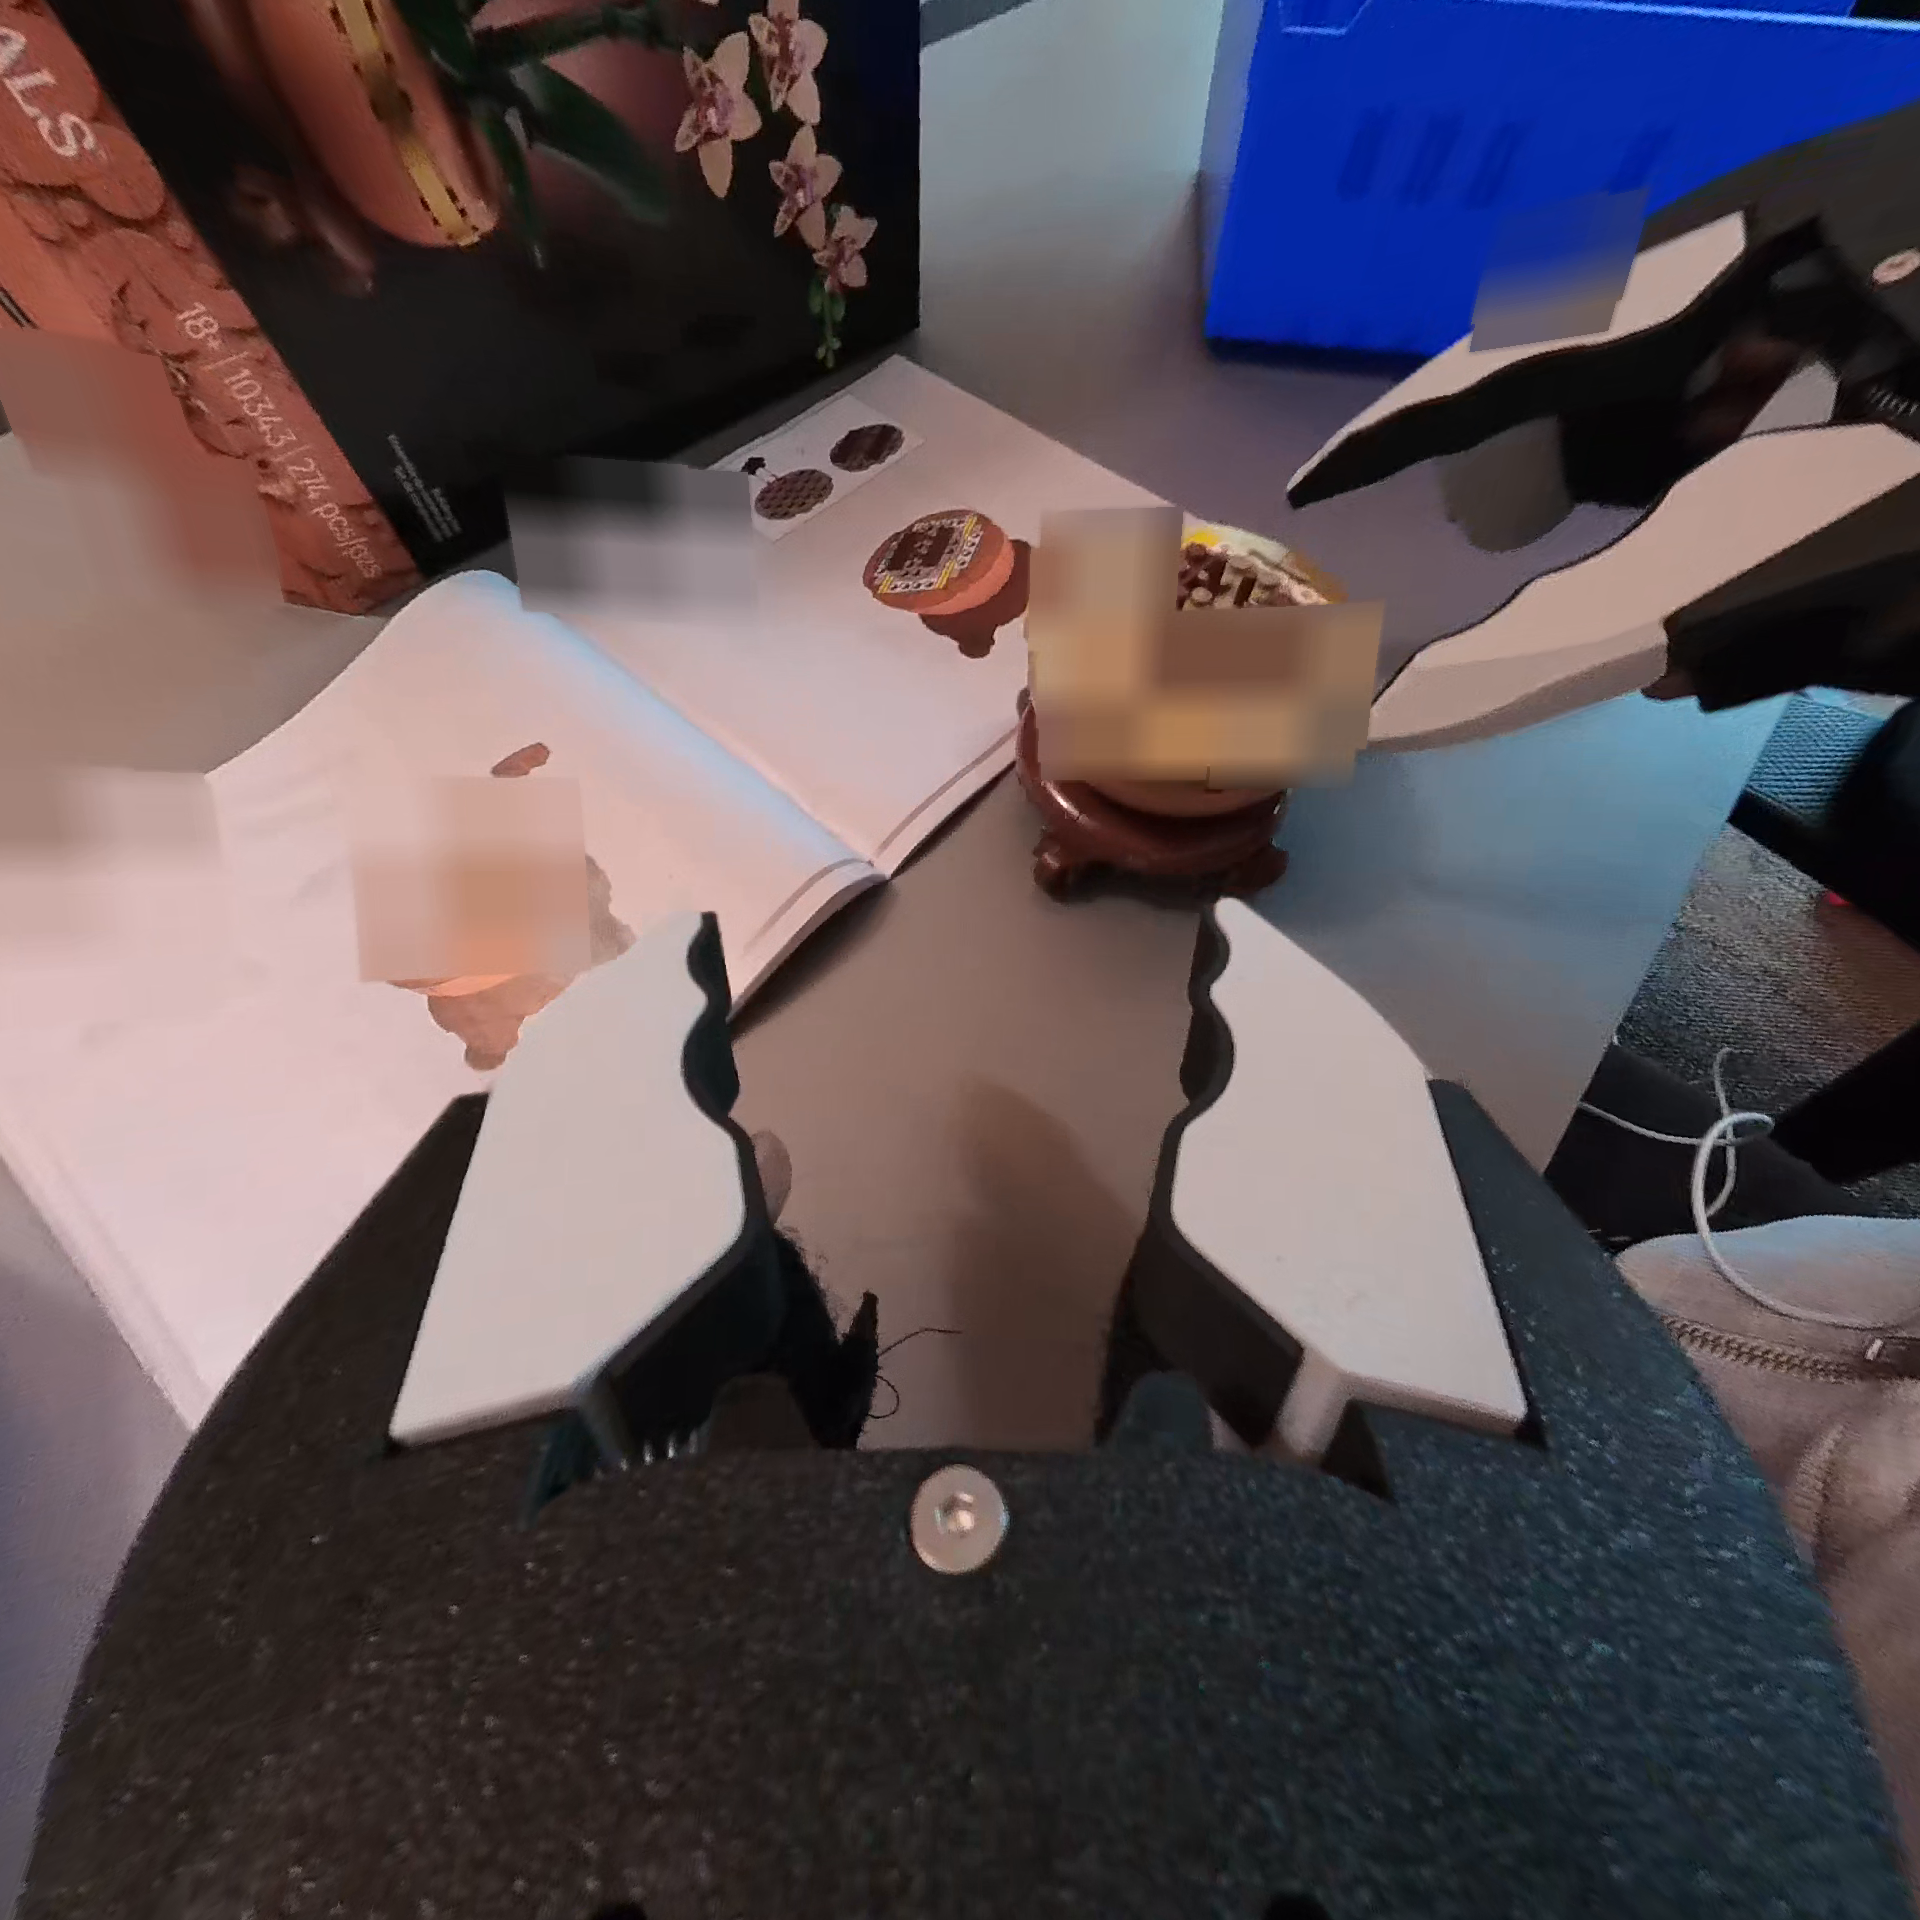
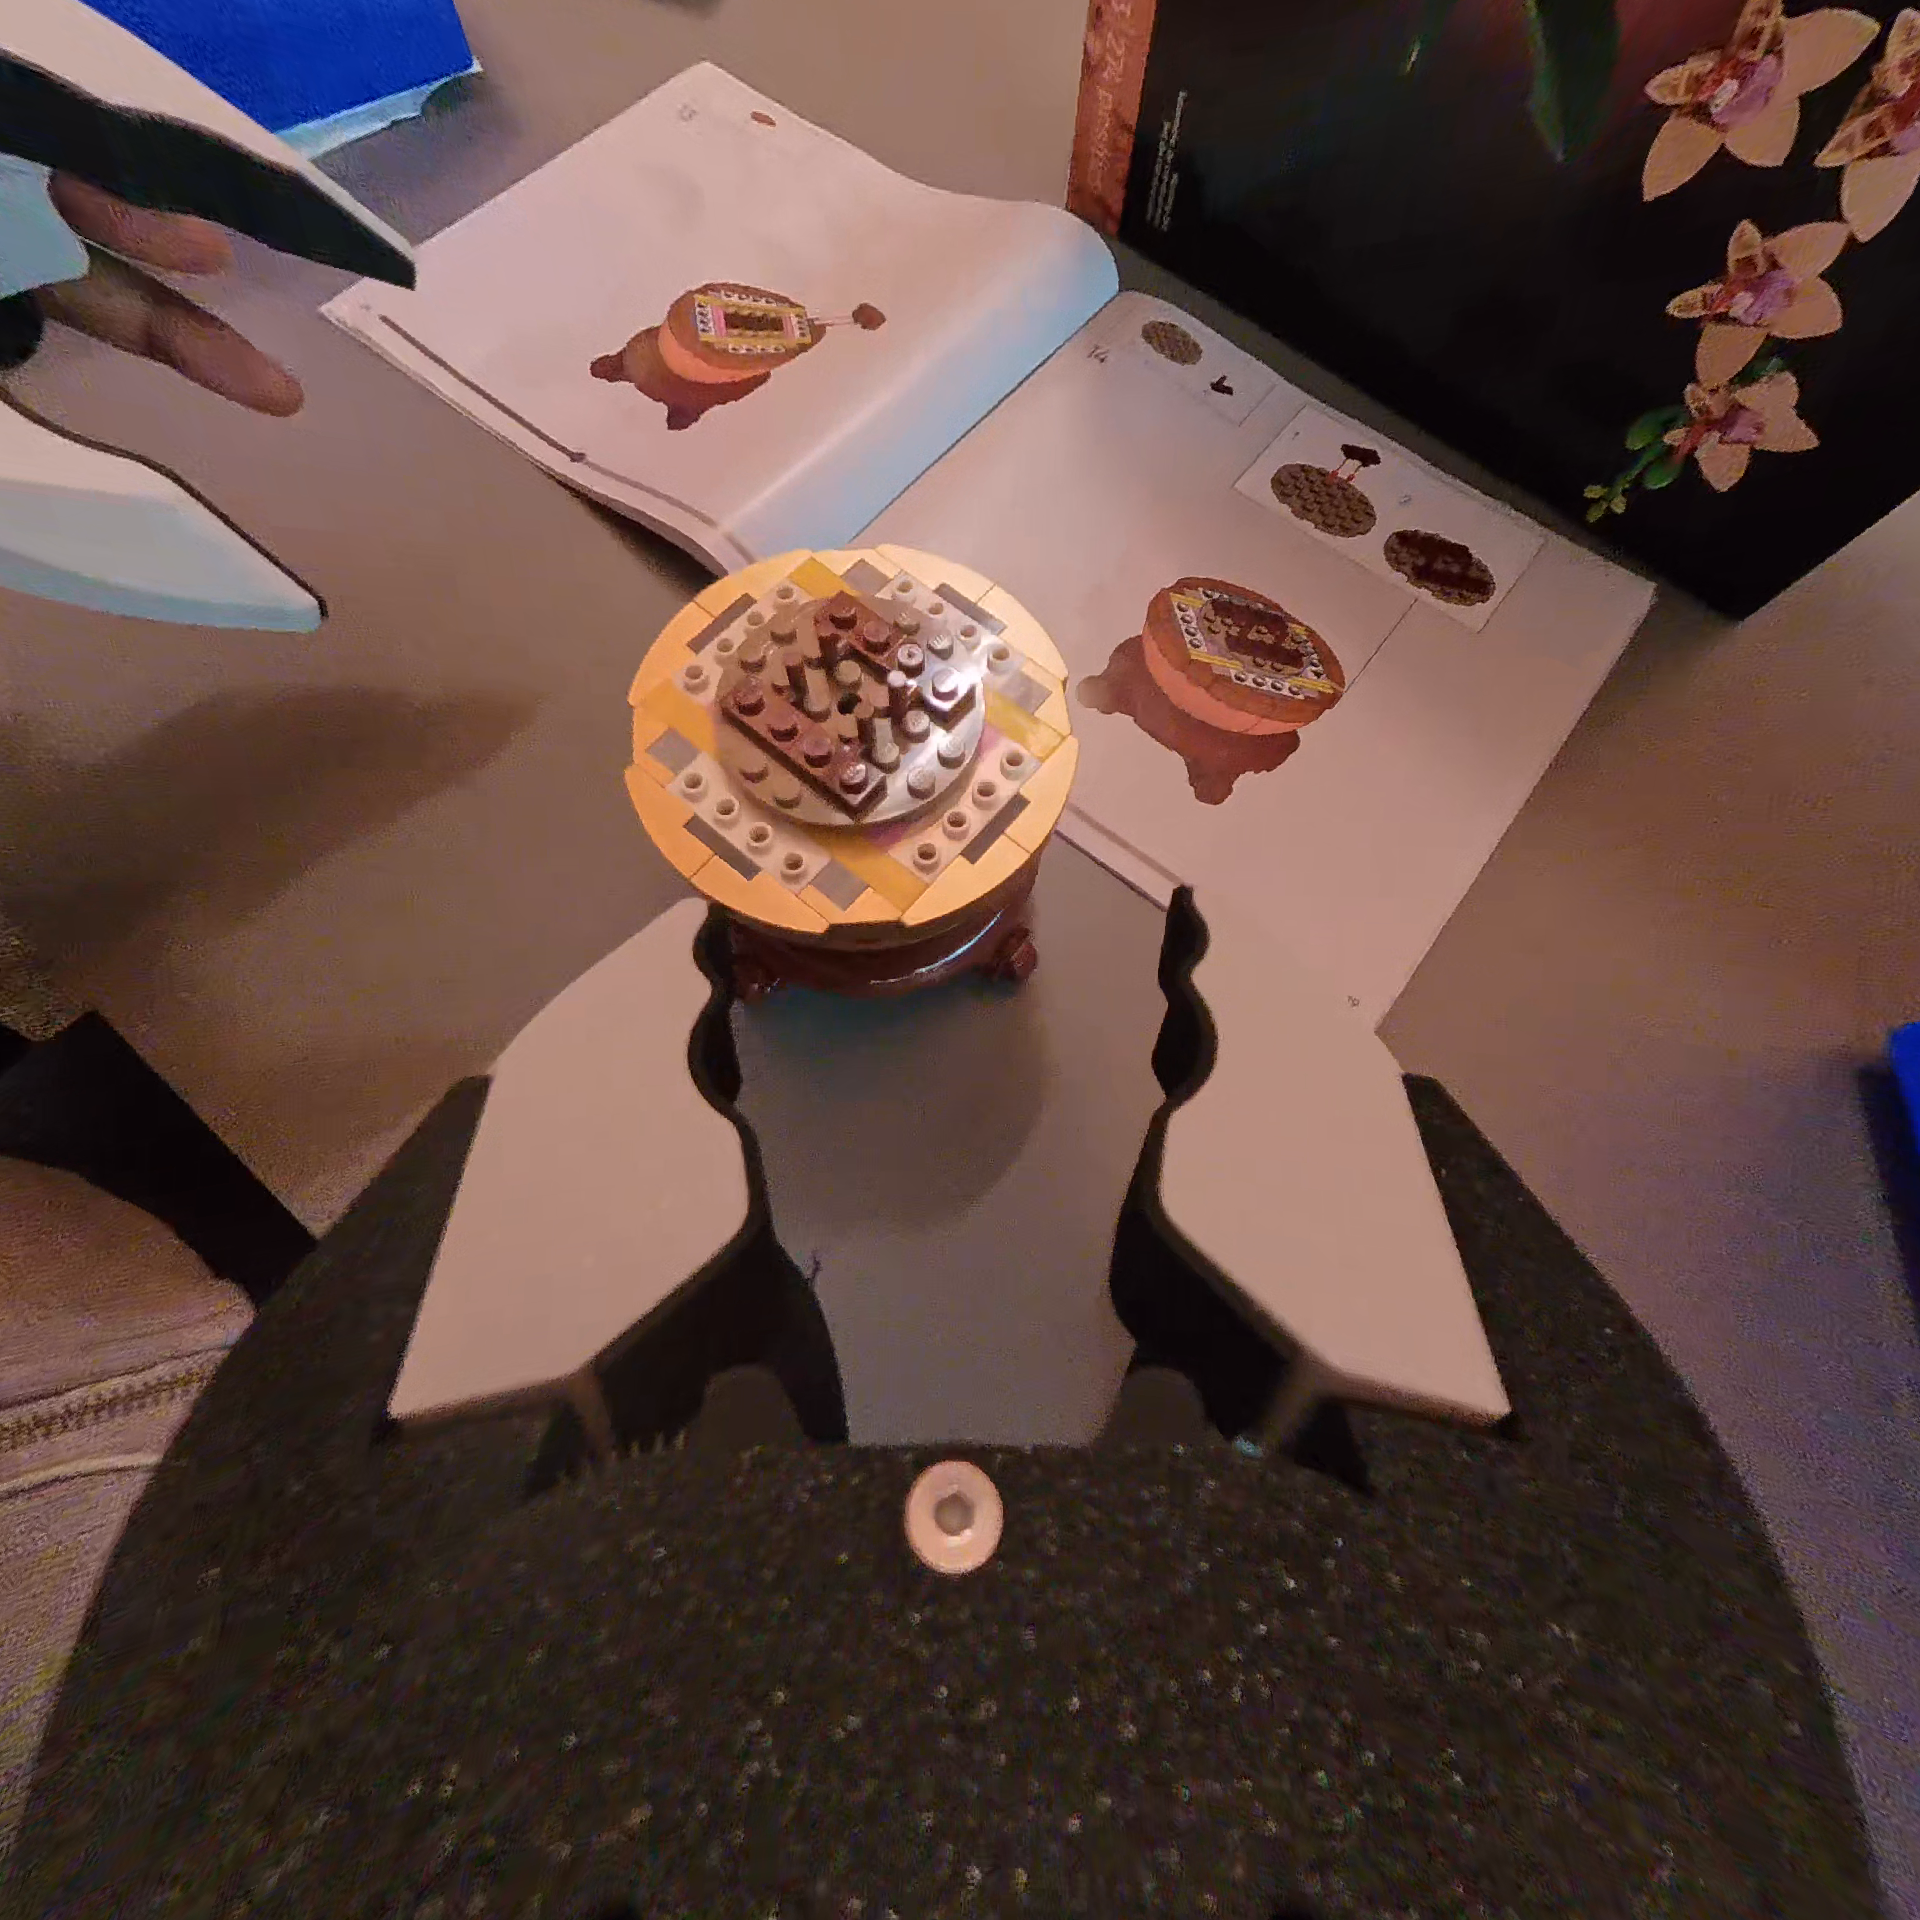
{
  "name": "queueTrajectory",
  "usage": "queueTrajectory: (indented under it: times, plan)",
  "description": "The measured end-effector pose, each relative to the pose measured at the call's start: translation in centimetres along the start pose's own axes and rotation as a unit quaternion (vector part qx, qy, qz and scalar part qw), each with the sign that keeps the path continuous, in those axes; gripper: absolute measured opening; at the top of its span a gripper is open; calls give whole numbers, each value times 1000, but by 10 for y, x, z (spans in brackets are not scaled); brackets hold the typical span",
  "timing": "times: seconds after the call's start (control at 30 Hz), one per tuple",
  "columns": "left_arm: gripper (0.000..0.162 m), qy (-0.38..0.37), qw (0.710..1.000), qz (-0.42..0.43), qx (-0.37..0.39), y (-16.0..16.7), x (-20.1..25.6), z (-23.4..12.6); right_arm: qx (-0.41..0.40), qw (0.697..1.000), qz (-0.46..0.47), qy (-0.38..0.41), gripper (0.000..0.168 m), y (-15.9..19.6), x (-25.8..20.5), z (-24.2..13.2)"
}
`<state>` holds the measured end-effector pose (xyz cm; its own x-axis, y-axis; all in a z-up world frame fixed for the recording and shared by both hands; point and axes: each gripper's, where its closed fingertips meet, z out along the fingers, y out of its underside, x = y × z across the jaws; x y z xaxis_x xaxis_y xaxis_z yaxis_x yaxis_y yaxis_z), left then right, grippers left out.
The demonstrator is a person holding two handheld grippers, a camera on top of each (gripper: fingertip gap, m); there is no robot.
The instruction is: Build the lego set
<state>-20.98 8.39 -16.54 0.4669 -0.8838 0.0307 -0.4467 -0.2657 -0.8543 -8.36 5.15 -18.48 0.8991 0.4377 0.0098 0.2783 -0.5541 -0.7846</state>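
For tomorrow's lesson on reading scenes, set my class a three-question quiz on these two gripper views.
1. True or false: the right gripper holds a brick.
2. The round tan-topped lego pot model stands on: A) the grey table B) the black flower-printed box C) the blue crate
3. Fill in: the open white instruction booklet lies ___ the model.

Key: 1 false; 2 A; 3 behind

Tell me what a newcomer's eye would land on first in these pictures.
First, the round lego pot standing on the grey table, yellow-rimmed with brown studded plates on top, just ahead of the open right tongs. Behind it lies the open instruction booklet, partly under the pot, and beyond that stands the dark box with orchid pictures. The left tongs are open and empty.
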Motion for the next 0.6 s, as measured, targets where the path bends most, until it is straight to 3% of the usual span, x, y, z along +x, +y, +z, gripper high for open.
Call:
queueTrajectory:
  times: [0.1,0.2,0.33,0.6]
  plan:
    - [84,-35,999,-17,-5,3,-9,-2,-3,1000,6,1,88,1,-2,-6]
    - [84,-127,991,-48,-20,12,-30,-9,9,998,37,48,101,-4,5,-22]
    - [83,-195,976,-87,-31,23,-38,-20,36,989,65,124,97,-12,17,-46]
    - [87,-248,964,-94,-34,20,-41,-46,33,987,60,146,101,-26,18,-59]
